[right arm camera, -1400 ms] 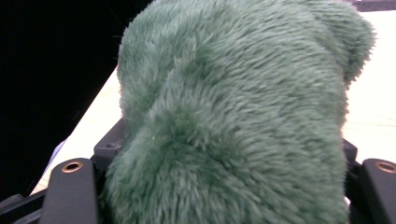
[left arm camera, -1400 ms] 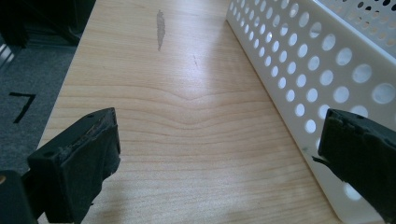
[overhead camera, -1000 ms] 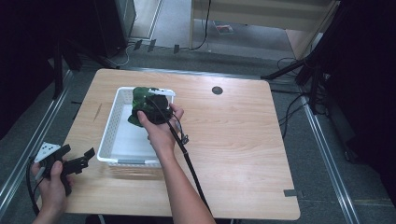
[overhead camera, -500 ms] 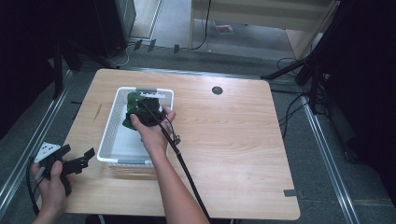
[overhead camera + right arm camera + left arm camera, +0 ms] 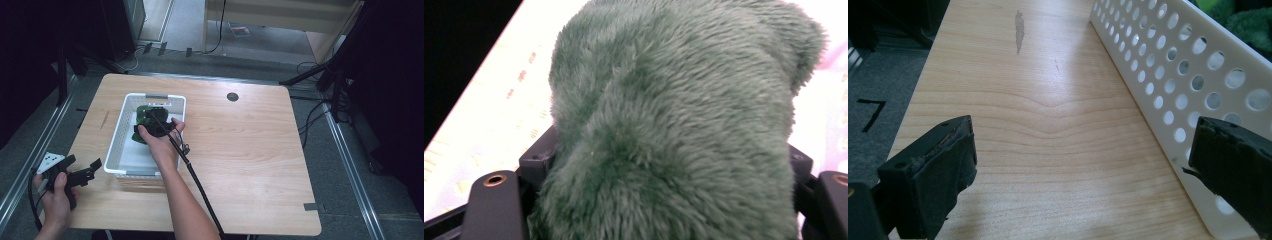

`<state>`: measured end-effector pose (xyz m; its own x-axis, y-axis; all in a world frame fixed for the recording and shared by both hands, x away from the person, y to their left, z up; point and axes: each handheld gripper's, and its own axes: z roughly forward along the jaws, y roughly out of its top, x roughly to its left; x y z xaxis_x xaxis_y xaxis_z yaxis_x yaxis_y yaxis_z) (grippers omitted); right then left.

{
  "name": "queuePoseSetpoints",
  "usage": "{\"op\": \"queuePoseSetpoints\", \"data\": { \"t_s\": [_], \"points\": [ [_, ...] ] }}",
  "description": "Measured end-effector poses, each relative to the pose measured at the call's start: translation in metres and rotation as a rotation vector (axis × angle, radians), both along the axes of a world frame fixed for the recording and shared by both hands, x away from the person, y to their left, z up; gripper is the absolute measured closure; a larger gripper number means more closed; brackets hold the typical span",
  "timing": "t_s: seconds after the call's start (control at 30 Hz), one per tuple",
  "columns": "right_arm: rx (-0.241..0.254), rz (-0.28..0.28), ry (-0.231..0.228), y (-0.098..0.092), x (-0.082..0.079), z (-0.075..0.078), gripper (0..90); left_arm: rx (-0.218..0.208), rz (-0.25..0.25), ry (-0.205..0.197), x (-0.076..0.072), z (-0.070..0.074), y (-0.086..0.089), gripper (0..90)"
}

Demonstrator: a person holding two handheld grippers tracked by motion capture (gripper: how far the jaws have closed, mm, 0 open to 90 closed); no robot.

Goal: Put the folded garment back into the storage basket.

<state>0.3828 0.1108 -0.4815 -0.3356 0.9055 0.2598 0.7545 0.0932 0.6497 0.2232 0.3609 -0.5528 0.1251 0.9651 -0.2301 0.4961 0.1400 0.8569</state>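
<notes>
Pale wooden tabletop (image 5: 250,150) on a grey floor, dark stands and cables around; round grommet hole (image 5: 232,96) near the far edge. White perforated basket (image 5: 120,145) at the left half. From above: right gripper (image 5: 152,121) lowered into the basket over a green plush toy (image 5: 141,111). From the right gripper view: green fur bulging between the jaws, just opening, pads hidden, grip impossible to tell. Left gripper (image 5: 82,172) off the near-left corner, jaws wide, nothing between; basket wall (image 5: 1168,75) alongside.
</notes>
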Motion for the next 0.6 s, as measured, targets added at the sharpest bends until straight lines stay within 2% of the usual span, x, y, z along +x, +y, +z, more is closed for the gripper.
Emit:
{"op": "queuePoseSetpoints", "data": {
  "t_s": [0.27, 0.37, 0.47, 0.6],
  "points": [
    [-0.034, 0.001, 0.034, 0.003, 0.002, -0.008, 23.8, 0.001, -0.001, 0.002, 0.0, 0.0, 0.0, 0.0],
    [-0.029, 0.007, 0.069, 0.003, 0.005, -0.011, 22.2, 0.0, 0.0, 0.0, 0.0, 0.0, 0.0, 0.0],
    [-0.044, 0.005, 0.09, 0.003, 0.007, -0.014, 18.8, 0.001, 0.0, 0.001, 0.0, 0.0, 0.0, 0.0],
    [-0.046, 0.026, 0.083, 0.004, 0.006, -0.012, 14.4, -0.002, 0.0, 0.0, 0.0, 0.0, 0.0, 0.0]
  ]
}}
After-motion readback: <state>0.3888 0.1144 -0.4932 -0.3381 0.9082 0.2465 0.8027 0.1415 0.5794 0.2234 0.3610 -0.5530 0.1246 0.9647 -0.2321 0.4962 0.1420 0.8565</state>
